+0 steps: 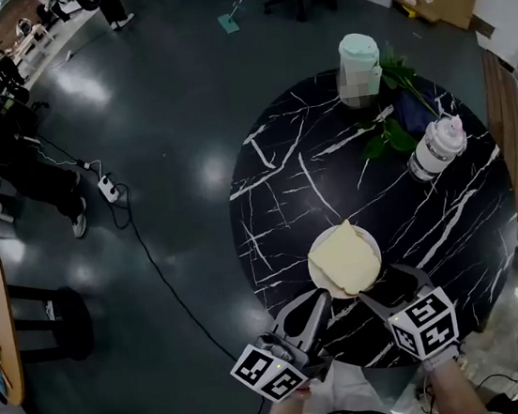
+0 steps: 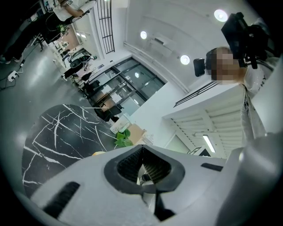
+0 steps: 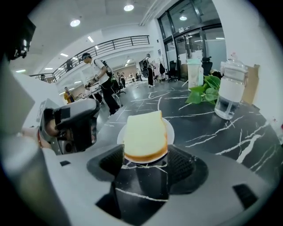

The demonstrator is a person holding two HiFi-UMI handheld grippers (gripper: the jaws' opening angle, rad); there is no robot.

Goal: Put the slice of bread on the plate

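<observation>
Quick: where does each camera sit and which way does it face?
Head view: on the head, steeply down at table, bread on plate; left gripper, right gripper show.
Left gripper view: level across table into room; own shut jaws, person's head.
Right gripper view: down at bread; own open jaws, left gripper.
All share the table.
</observation>
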